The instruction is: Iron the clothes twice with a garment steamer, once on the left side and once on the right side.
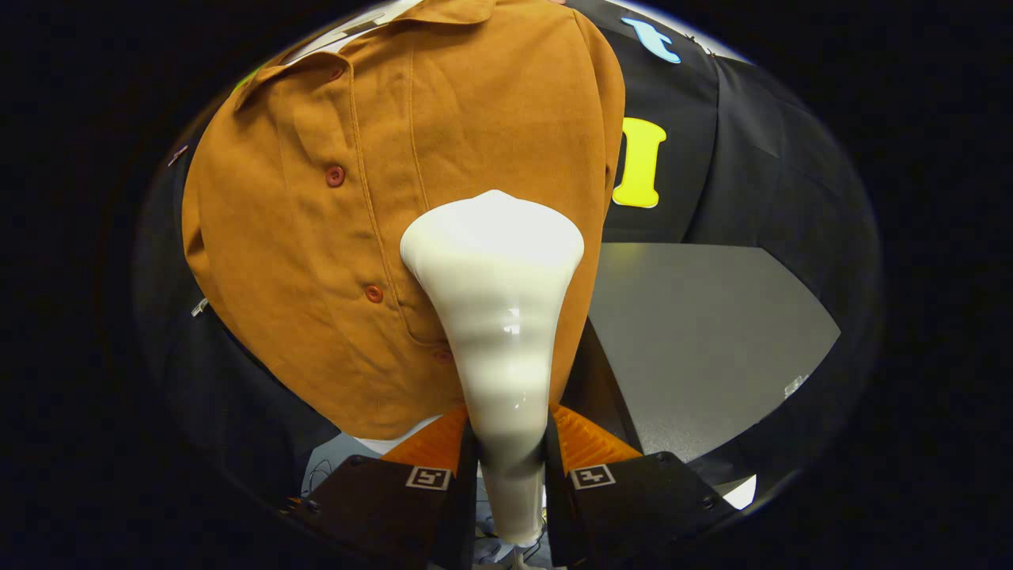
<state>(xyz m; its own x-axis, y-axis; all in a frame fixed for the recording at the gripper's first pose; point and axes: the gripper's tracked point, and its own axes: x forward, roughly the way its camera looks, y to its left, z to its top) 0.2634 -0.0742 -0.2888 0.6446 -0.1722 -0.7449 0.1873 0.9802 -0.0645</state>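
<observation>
A brown button-up shirt [332, 214] hangs in front of the booth's black wall, its row of red buttons running down left of centre. My gripper [509, 439] is shut on the handle of a white garment steamer [497, 317]. The steamer rises from between the fingers and widens to a flat head. The head lies against the shirt's panel to the right of the buttons, at about mid height. The shirt's lower hem hangs just above my fingertips.
A grey table top [704, 332] lies to the right, beyond the shirt. Black cloth walls [760, 174] close the booth behind and to the right. Thin cables [324, 471] show low on the left, under the hem.
</observation>
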